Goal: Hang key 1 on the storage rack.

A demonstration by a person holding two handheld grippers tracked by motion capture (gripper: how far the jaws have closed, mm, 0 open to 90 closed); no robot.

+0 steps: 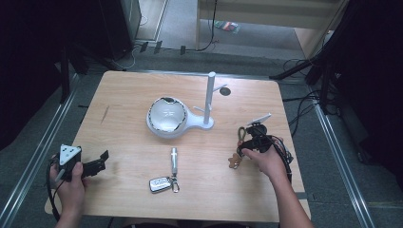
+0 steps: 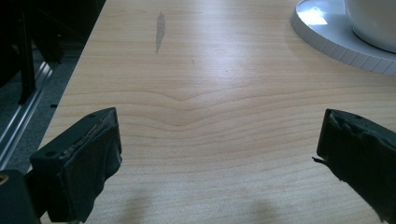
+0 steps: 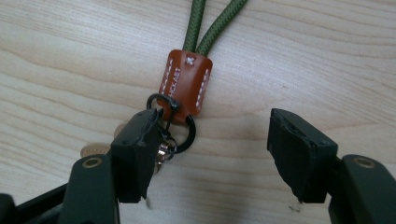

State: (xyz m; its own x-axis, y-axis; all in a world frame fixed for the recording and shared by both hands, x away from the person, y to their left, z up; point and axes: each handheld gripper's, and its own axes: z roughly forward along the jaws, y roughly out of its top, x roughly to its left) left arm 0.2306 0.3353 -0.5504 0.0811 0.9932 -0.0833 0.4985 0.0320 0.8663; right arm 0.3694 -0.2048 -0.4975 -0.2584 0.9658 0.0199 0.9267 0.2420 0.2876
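A green cord keychain (image 3: 205, 23) with a brown leather tab (image 3: 186, 84) and a black ring (image 3: 184, 135) lies flat on the wooden table (image 1: 123, 95). My right gripper (image 3: 210, 154) is open just above it. Its left jaw overlaps the ring and small metal pieces, and its right jaw stands over bare wood. In the high view this keychain (image 1: 240, 142) lies at the right, under my right gripper (image 1: 248, 145). My left gripper (image 1: 102, 159) rests open near the front left edge, with only wood between its jaws (image 2: 219, 154).
A white stand (image 1: 166, 116) with a round dish base and an upright pegged post (image 1: 209, 97) sits mid-table; its base rim (image 2: 327, 37) shows ahead of the left gripper. A car key fob (image 1: 160, 184) with a silver cylinder (image 1: 174, 159) lies front centre.
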